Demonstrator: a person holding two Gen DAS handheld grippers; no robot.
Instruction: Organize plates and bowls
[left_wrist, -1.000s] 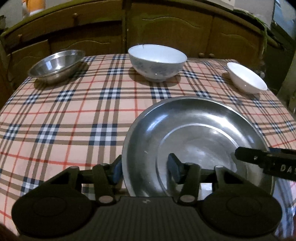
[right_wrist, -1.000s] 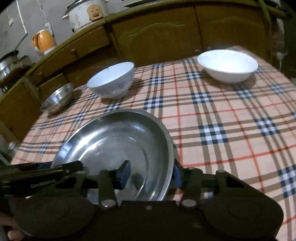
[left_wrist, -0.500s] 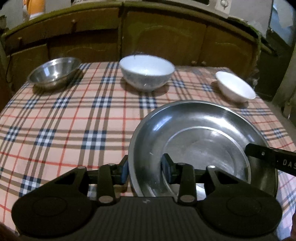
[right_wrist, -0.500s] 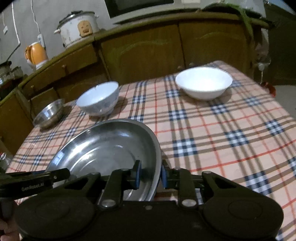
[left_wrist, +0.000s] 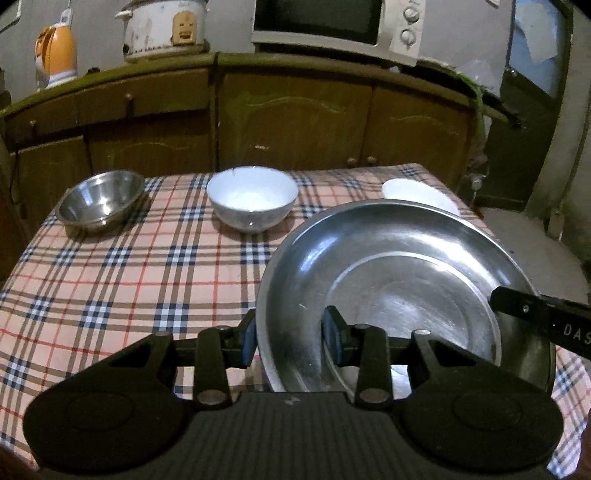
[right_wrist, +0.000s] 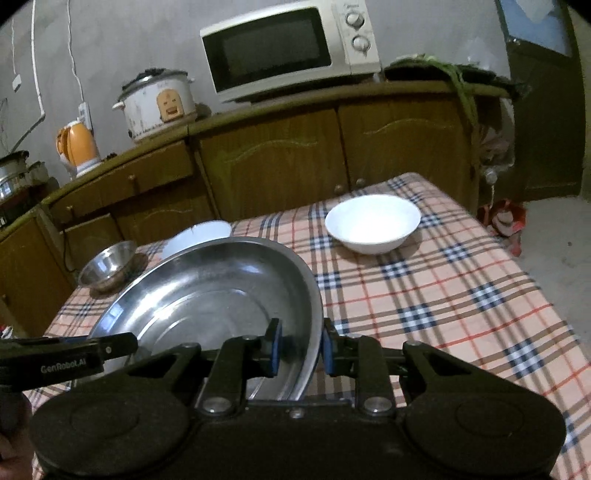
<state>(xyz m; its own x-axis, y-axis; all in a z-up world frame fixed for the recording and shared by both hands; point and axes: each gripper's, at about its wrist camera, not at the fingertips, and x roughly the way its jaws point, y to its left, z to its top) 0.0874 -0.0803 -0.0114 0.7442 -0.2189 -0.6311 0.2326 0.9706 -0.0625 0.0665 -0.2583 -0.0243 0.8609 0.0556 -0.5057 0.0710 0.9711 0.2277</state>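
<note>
A large steel plate (left_wrist: 399, 280) hangs above the checked tablecloth, held by both grippers. My left gripper (left_wrist: 291, 341) is shut on its near left rim, and my right gripper (right_wrist: 300, 345) is shut on its right rim (right_wrist: 314, 306). The plate (right_wrist: 207, 295) hides part of the far bowls. On the cloth stand a small steel bowl (left_wrist: 100, 201) at the far left, a white bowl with a bluish outside (left_wrist: 252, 197) in the middle and a shallow white bowl (right_wrist: 373, 223) at the far right. In the left wrist view the shallow white bowl (left_wrist: 417, 190) peeks over the plate.
The table with the plaid cloth (left_wrist: 122, 273) stands against brown cabinets (left_wrist: 295, 122). On the counter sit a microwave (right_wrist: 288, 51), a rice cooker (right_wrist: 157, 103) and an orange kettle (right_wrist: 77, 147). The floor (right_wrist: 554, 236) drops off to the right of the table.
Both grippers closed on the plate's rim and lifted it off the cloth. The views rose and pulled back, so the counter and appliances now show.
</note>
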